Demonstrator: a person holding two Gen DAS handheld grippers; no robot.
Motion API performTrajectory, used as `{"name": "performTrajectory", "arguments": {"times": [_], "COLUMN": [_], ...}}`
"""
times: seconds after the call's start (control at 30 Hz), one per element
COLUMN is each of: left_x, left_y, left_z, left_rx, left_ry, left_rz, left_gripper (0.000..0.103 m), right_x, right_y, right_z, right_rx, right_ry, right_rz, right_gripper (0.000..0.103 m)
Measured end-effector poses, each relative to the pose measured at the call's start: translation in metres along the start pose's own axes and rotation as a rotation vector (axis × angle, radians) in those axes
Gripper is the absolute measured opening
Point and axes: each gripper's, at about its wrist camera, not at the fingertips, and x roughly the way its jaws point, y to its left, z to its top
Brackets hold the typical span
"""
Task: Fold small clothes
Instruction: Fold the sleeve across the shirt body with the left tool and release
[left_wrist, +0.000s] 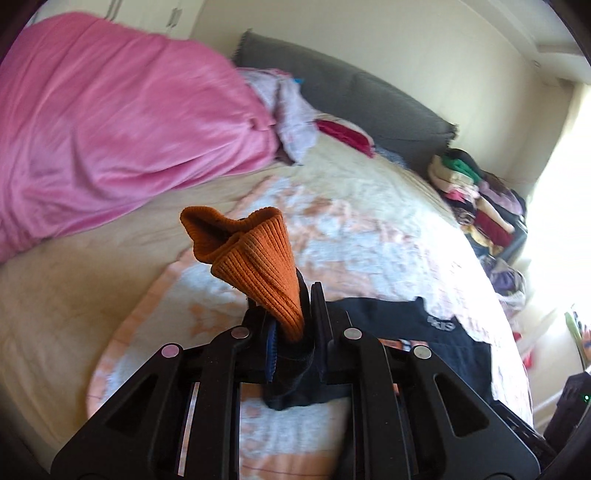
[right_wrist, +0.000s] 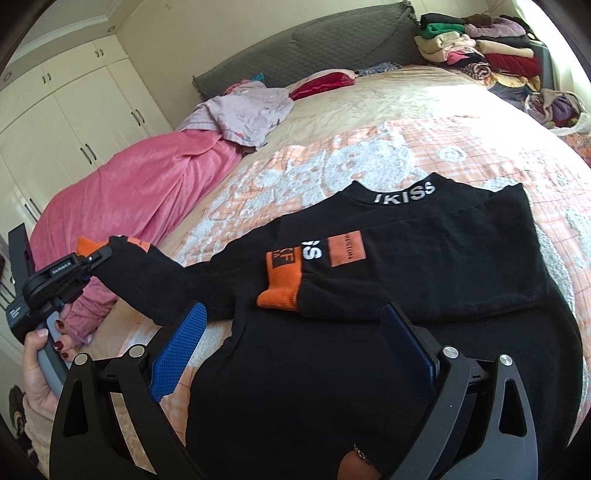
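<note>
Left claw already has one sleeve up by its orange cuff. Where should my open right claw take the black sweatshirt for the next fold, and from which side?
Judging by its pose, take the sweatshirt at the shoulder edge beside the collar, coming in from the outer side with the right claw. The other sleeve is already folded flat across the chest there, so that edge is a doubled layer. The left claw holds the raised cuff.

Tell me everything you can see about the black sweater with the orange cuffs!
The black sweater lies spread on the patterned bedspread, made of soft-looking knit. White letters run along its collar, and orange and white patches show on a sleeve. One sleeve is folded across the chest, ending in a ribbed orange cuff. The other sleeve is lifted sideways, its orange cuff pinched in the left gripper.
</note>
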Motion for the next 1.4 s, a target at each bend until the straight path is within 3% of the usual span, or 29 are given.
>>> {"name": "performTrajectory", "arguments": {"times": [0.53,0.87,1.17,1.4], "left_x": [0.025,0.051,0.053,0.053], "left_y": [-0.116,-0.147,-0.149,-0.125], "left_z": [-0.043,-0.079,-0.090,-0.082], "left_rx": [0.211,0.319,0.334,0.317], "left_ry": [0.082,0.197,0.238,0.231], "left_rz": [-0.168,-0.221,-0.242,-0.157], "left_gripper": [0.007,0.007,0.032,0.052], "right_x": [-0.045,-0.060,-0.045,0.000], "right_y": [-0.075,-0.100,-0.097,-0.074], "right_z": [0.003,0.002,-0.001,-0.013], "right_rx": [0.138,0.192,0.188,0.127], "right_ry": [-0.087,-0.116,-0.079,0.047], "right_rz": [-0.106,-0.148,-0.142,-0.108], "right_gripper": [0.095,0.095,0.095,0.094]}}
